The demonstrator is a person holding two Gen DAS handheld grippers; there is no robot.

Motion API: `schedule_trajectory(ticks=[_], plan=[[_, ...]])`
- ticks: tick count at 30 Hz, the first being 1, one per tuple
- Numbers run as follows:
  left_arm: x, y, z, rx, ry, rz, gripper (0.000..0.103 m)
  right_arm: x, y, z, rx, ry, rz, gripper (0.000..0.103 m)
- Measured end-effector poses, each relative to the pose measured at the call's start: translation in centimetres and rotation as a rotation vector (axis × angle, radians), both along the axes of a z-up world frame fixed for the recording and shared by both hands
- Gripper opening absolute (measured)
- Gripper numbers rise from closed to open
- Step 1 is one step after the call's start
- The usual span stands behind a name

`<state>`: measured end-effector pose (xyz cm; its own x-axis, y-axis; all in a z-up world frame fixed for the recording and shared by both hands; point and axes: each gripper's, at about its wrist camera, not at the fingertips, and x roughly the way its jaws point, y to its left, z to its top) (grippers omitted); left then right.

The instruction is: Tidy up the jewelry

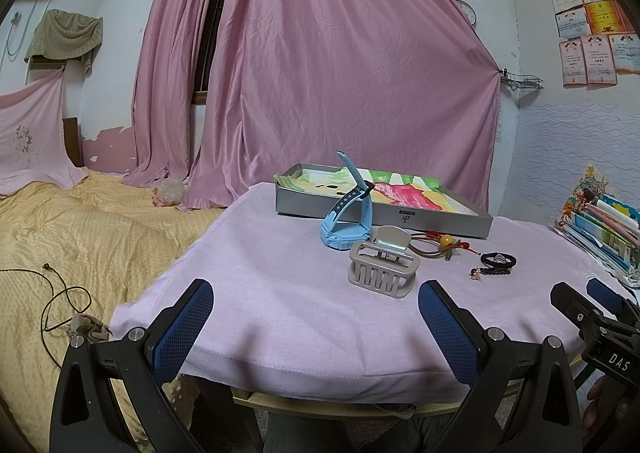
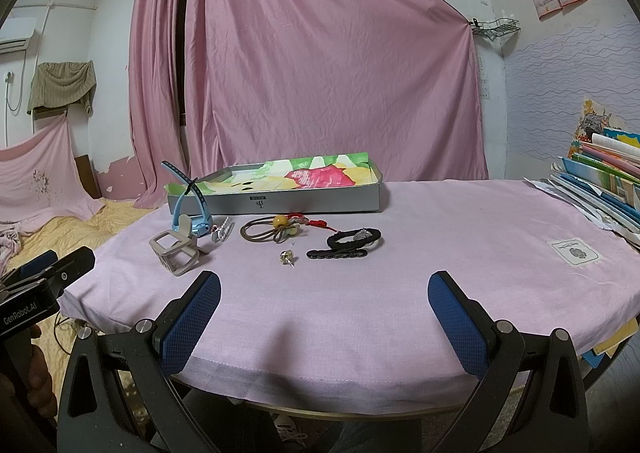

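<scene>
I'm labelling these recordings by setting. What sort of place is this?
Most likely a bedroom at home: a bed with a yellow quilt beside the cloth-covered table, pink curtains over the window, and certificates on the wall.

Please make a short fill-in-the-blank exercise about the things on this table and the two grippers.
1. The watch on the table is light ____ in colour.
2. The grey box stands at the ____ side of the table, behind the jewelry.
3. Both the left gripper and the right gripper are ____ and hold nothing.
4. The hair claw lies on a ____ tablecloth.

Missing words: blue; far; open; pink
</scene>
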<state>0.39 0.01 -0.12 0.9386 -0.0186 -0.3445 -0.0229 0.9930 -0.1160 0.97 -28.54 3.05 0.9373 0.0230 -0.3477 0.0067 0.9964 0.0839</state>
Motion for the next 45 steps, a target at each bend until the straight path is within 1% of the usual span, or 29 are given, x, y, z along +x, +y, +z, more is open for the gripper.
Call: schedule_trajectory(ticks=[37, 45], plan=[[0.03, 0.05, -0.01, -0.003, 0.001, 0.0, 0.103, 0.01, -0.14, 0.04, 0.002, 0.001, -0.001, 0.102], [-0.07, -0.05, 0.18, 0.01, 0.006, 0.024, 0.103, -0.03, 0.11, -0.11, 0.004, -0.005, -0.004, 0.102]])
